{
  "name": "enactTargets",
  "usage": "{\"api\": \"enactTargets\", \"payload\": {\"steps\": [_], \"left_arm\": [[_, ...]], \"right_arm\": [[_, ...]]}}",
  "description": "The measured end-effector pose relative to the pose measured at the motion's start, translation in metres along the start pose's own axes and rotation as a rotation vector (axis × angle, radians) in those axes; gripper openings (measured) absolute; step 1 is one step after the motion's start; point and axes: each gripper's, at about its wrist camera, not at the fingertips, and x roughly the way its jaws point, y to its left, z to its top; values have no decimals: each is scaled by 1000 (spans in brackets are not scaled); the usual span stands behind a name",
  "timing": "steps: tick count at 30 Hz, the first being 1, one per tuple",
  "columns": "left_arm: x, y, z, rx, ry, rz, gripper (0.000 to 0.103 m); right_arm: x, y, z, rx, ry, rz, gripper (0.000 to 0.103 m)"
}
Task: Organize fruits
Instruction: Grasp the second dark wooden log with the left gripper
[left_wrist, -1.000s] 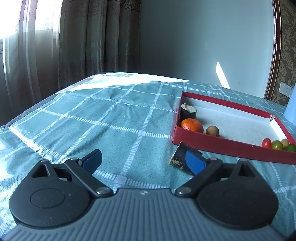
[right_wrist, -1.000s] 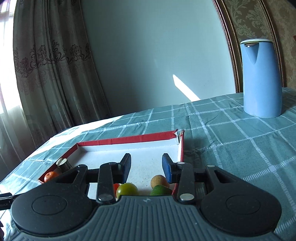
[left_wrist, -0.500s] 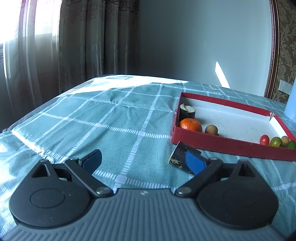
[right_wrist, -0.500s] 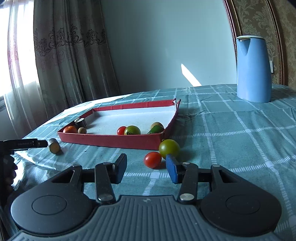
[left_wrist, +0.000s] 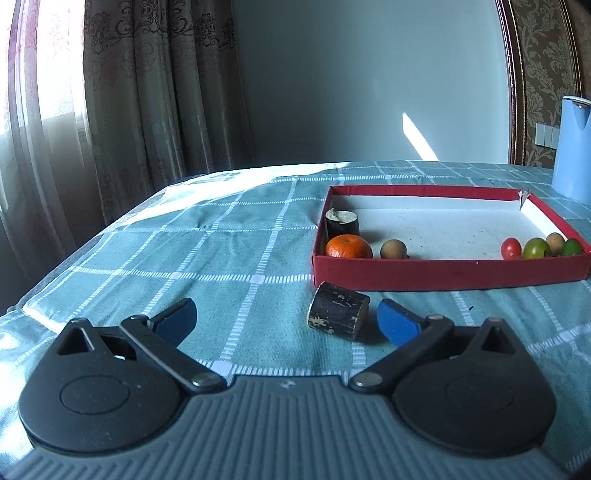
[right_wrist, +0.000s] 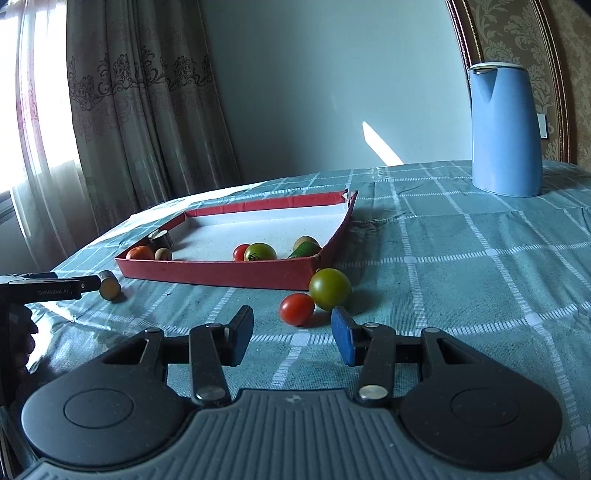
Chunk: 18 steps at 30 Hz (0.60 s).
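Observation:
A dark cylindrical piece (left_wrist: 338, 315) lies on its side on the checked cloth, just inside the right pad (left_wrist: 399, 326) of my left gripper (left_wrist: 288, 323). The jaws are opening wide and neither pad presses it. Behind it stands the red tray (left_wrist: 443, 275) with an upright dark piece (left_wrist: 341, 223), an orange (left_wrist: 348, 246), a small brown fruit (left_wrist: 393, 249) and several small tomatoes and fruits in its right corner. My right gripper (right_wrist: 291, 338) is open with nothing between its pads. A red tomato (right_wrist: 296, 309) and a green tomato (right_wrist: 330, 288) lie just ahead of it, outside the tray (right_wrist: 221, 273).
A blue kettle (right_wrist: 506, 133) stands at the back right of the table. Curtains hang along the left, where the table's edge drops off. In the right wrist view my left gripper (right_wrist: 55, 288) reaches in from the far left beside the dark piece (right_wrist: 109, 290).
My right gripper drew back from over the tray to the cloth in front of it, facing the two loose tomatoes. The left jaws spread wider, and the right pad came off the dark piece.

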Motion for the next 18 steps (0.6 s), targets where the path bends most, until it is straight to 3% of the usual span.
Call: {"api": "enactTargets", "payload": {"steps": [9,18], "left_arm": [[2,-8,-1,43,22,10,103],[22,3,8,-8,96,-63,103]], "right_arm": [[23,5,8,5,83,6,46],[28,-1,8,59,82,0,46]]}}
